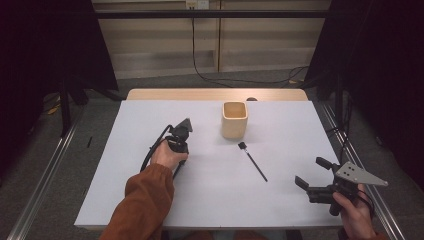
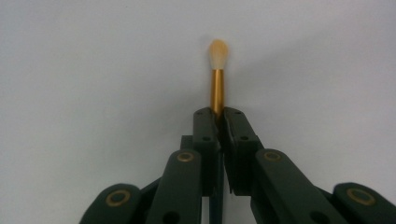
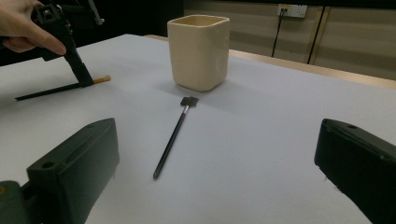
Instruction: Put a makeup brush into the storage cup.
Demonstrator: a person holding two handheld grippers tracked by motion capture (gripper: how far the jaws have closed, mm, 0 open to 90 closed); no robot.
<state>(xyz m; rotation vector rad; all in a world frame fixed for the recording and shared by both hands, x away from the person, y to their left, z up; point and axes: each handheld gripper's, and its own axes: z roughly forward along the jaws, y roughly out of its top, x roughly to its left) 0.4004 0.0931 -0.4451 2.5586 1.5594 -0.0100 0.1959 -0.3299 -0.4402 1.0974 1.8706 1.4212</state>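
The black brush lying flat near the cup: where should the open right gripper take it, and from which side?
Judged best: grip the black brush mid-handle, coming from above with jaws across the shaft. It lies flat, thin and straight, clear of the cream cup, and the right gripper stands open nearby.

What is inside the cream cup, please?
The cream cup stands upright and open. The visible upper inner walls show nothing inside. Its bottom is hidden by the walls. Both brushes lie outside on the table.
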